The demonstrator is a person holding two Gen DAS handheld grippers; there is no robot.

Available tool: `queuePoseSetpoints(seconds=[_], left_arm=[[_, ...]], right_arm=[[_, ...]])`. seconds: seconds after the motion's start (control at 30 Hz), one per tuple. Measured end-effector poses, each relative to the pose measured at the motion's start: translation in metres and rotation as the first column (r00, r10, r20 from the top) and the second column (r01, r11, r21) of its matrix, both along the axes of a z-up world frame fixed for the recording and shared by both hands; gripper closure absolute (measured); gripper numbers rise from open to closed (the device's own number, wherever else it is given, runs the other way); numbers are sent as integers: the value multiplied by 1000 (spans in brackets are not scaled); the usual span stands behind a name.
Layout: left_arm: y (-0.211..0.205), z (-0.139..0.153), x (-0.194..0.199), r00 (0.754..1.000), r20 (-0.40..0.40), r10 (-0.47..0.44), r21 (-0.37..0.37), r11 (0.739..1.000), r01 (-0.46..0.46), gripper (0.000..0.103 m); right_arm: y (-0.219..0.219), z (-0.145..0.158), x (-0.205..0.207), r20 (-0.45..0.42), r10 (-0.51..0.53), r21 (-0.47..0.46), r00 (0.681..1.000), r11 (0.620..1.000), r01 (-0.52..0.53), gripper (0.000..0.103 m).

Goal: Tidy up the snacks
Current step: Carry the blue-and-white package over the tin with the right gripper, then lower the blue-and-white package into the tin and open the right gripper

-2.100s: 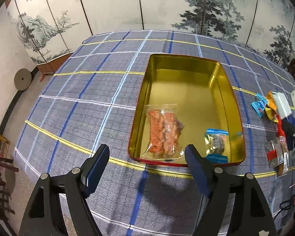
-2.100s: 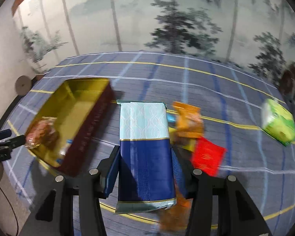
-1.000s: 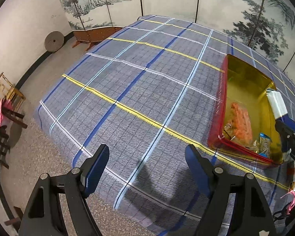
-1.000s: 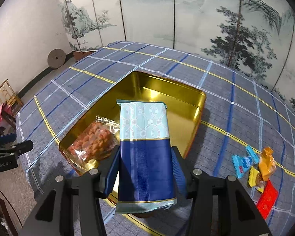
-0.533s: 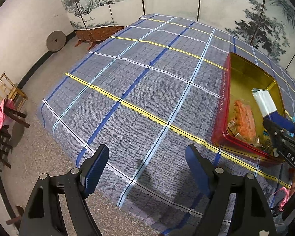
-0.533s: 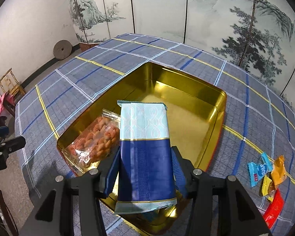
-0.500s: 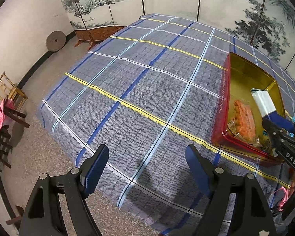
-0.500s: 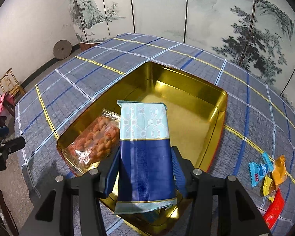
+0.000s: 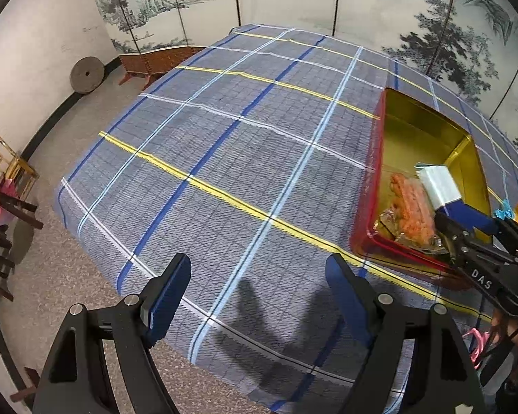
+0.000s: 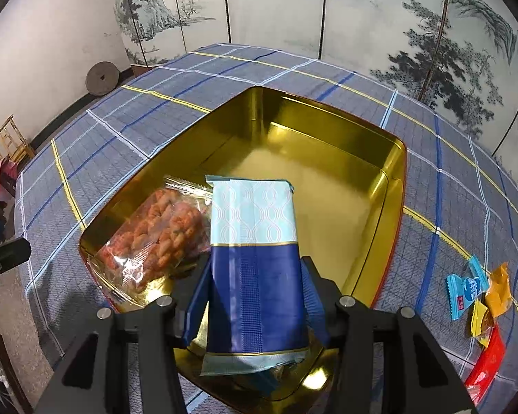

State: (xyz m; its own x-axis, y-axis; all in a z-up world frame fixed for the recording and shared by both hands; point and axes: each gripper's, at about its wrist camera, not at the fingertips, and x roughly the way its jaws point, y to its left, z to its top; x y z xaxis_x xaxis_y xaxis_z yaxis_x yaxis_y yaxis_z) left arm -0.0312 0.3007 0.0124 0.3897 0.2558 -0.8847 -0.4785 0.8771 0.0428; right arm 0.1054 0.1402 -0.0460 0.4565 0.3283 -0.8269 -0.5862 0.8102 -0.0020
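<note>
— On the checked cloth of the worktop [image 10: 431,186] stands a gold tin [image 10: 393,186], red on its outer wall; what lies inside it?

— At its near left corner, a clear bag of orange snacks [image 10: 155,238], flat on the floor of the tin; the far half of the tin is bare gold metal; under the near end of the held pack something sits low in the tin, too hidden to name.

— And the held pack?

— A blue and pale-blue packet [image 10: 255,262], pinched by its dark-blue lower part in the right tool [image 10: 255,296], one pad on each side; its pale end points far, over the middle of the tin, just right of the orange bag; whether it touches the tin floor I cannot tell.

— Anything outside the tin?

— To the right, well apart on the cloth, a small cluster of wrapped sweets [image 10: 480,296]: blue, orange, yellow, and a red one nearest.

— The other tool?

— The left tool [image 9: 259,293] is spread wide with nothing between its pads, over bare cloth well left of the tin [image 9: 366,220]; from there the packet [image 9: 438,183] shows above the tin's near end.
</note>
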Motion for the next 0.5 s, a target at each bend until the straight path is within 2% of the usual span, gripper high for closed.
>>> queuePoseSetpoints(seconds=[0.13, 0.3, 0.5], left_arm=[[-10, 2, 6, 1000, 7, -28, 0, 1000, 28, 25], [-26, 7, 14, 997, 21, -69, -3, 998, 69, 25], [-53, 18, 22, 989, 47, -138, 4, 990, 138, 25]], right_arm=[[-4, 4, -8, 25, 19, -18, 1000, 1000, -18, 49], [-22, 25, -25, 58, 35, 21, 998, 999, -36, 49], [-74, 50, -40, 73, -31, 93, 997, 995, 24, 49]])
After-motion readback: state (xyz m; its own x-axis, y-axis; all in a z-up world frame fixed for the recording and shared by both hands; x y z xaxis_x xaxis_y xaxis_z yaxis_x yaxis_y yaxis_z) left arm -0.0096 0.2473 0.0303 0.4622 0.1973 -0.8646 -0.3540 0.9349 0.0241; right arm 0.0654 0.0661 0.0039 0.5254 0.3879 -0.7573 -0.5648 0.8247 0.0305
